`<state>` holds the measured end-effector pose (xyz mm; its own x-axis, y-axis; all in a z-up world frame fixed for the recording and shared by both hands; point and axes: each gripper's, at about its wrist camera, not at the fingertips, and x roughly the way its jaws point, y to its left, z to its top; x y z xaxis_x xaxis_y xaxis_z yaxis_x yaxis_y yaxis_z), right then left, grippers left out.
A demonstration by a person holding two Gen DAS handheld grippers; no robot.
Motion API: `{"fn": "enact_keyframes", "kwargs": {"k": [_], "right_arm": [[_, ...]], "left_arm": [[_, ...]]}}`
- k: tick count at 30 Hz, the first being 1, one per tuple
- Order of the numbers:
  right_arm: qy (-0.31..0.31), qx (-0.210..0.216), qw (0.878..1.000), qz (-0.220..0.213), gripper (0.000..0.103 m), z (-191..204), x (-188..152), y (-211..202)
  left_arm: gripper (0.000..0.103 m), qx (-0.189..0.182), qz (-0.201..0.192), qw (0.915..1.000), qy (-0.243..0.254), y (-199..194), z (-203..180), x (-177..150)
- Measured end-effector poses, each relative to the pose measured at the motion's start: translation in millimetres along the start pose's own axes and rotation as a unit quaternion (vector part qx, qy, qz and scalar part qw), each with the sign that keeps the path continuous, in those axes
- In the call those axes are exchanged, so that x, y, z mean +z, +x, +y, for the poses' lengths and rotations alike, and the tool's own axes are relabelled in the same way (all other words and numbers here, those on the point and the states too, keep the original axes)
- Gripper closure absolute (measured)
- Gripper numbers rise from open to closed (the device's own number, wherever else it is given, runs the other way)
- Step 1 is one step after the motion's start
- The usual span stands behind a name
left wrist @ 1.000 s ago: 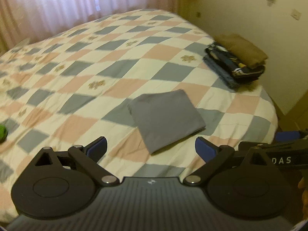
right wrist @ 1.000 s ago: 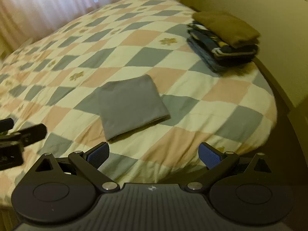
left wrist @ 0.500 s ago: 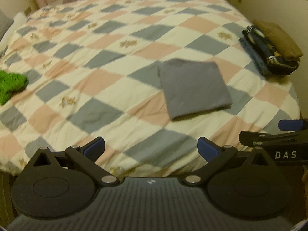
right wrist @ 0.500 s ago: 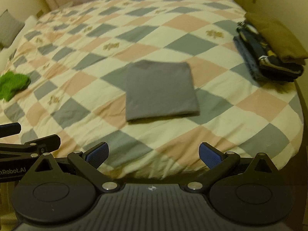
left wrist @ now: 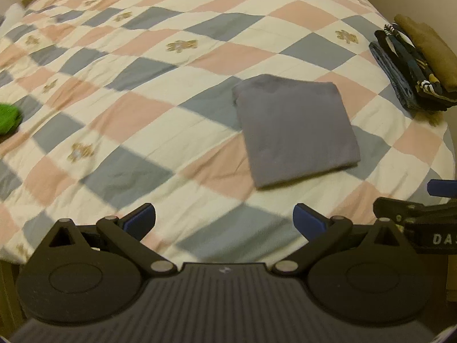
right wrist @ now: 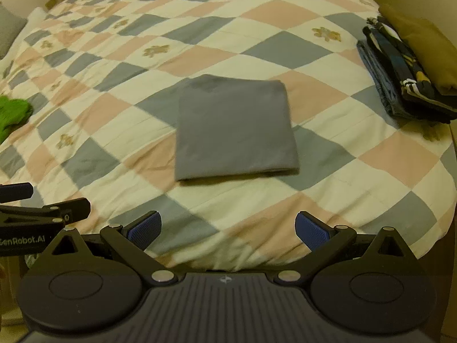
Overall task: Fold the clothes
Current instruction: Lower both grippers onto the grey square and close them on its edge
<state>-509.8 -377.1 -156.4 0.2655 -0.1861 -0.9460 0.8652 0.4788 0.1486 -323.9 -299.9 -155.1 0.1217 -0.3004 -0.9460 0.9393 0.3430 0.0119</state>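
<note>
A grey garment [right wrist: 234, 130], folded into a flat rectangle, lies near the foot of the bed [right wrist: 328, 194] on a quilt of pink, grey-blue and cream diamonds; in the left wrist view the same piece [left wrist: 297, 131] sits right of centre. Neither gripper touches it. The left gripper [left wrist: 224, 220] hangs above the quilt's near edge with its blue pads spread wide and nothing between them, and the right gripper [right wrist: 228, 228] is likewise released and empty, level with it at the bed's foot. Well apart to the right, by the wall, stands a stack of folded clothes [right wrist: 405, 65], dark patterned pieces under an olive-brown one. A bright green garment [right wrist: 12, 114] lies at the bed's left edge.
</note>
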Motion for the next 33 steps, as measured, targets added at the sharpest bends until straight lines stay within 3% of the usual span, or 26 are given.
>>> {"fn": "enact_keyframes", "kwargs": {"k": [5, 11, 17, 24, 29, 33], "right_arm": [[0.019, 0.043, 0.998, -0.046, 0.0, -37.0, 20.6, 16.2], [0.132, 0.099, 0.985, -0.048, 0.002, -107.0, 33.0, 57.0], [0.175, 0.135, 0.975, -0.033, 0.01, -149.4, 44.1, 100.5], [0.138, 0.199, 0.97, -0.027, 0.009, -162.4, 75.5, 168.2], [0.151, 0.288, 0.946, 0.006, 0.008, -178.9, 90.5, 222.4], [0.158, 0.331, 0.93, 0.024, 0.008, -189.3, 93.7, 250.0]], "left_arm": [[0.001, -0.09, -0.002, 0.9959, -0.009, 39.7, 11.1, 41.4], [0.002, -0.171, 0.023, 0.9835, -0.054, 106.9, 34.5, 67.9], [0.002, -0.198, 0.046, 0.9747, -0.094, 167.3, 47.5, 69.8], [0.002, -0.242, 0.04, 0.9601, -0.135, 225.8, 43.7, 76.9], [0.002, -0.291, 0.034, 0.9399, -0.175, 254.8, 42.7, 74.9], [0.002, -0.317, 0.041, 0.9253, -0.204, 275.9, 44.9, 68.1]]}}
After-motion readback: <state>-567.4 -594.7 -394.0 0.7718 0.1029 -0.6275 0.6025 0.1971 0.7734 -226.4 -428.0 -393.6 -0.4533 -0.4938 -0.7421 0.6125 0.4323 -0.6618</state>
